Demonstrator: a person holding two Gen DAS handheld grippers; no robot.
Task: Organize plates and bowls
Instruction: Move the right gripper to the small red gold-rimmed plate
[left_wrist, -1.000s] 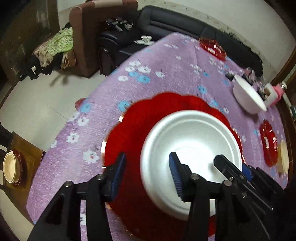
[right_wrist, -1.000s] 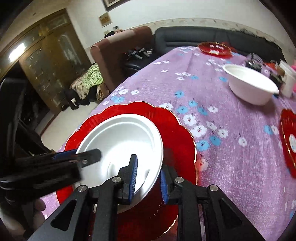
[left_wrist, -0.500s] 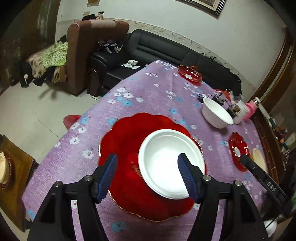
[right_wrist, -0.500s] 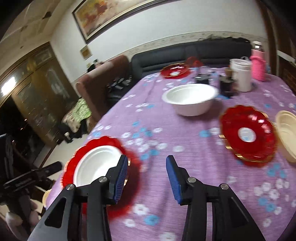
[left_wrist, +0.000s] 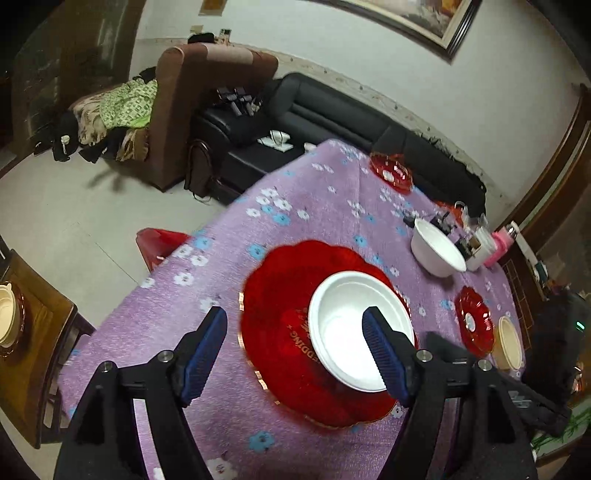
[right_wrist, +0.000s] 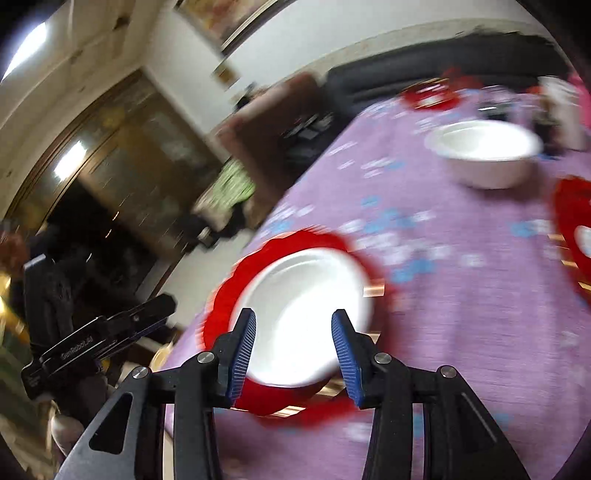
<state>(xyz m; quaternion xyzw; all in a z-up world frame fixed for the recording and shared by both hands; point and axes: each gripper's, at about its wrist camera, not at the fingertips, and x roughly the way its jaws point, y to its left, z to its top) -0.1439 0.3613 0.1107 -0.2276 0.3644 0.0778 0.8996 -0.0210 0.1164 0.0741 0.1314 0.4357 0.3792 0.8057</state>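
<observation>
Left wrist view: purple floral tablecloth (left_wrist: 303, 229) ends left of the empty, spread left gripper (left_wrist: 295, 350); bare floor (left_wrist: 74, 221) beyond. White bowl (left_wrist: 354, 328) sits on red plate (left_wrist: 280, 314) just ahead. Right gripper (right_wrist: 293, 350) gapes too.

Glossy red plastic plate (left_wrist: 280, 306), matt white bowl (left_wrist: 354, 328), perhaps foam, on a fuzzy purple tablecloth (left_wrist: 310, 206)

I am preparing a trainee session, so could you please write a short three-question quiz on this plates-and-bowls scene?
1. True or false: the left gripper is shut on a bowl.
2. What does the near white bowl rest on?
A. bare cloth
B. large red plate
C. a chair
3. Fill in: beside the small red plate sits a ____ bowl.

Key: 1 false; 2 B; 3 cream.
</observation>
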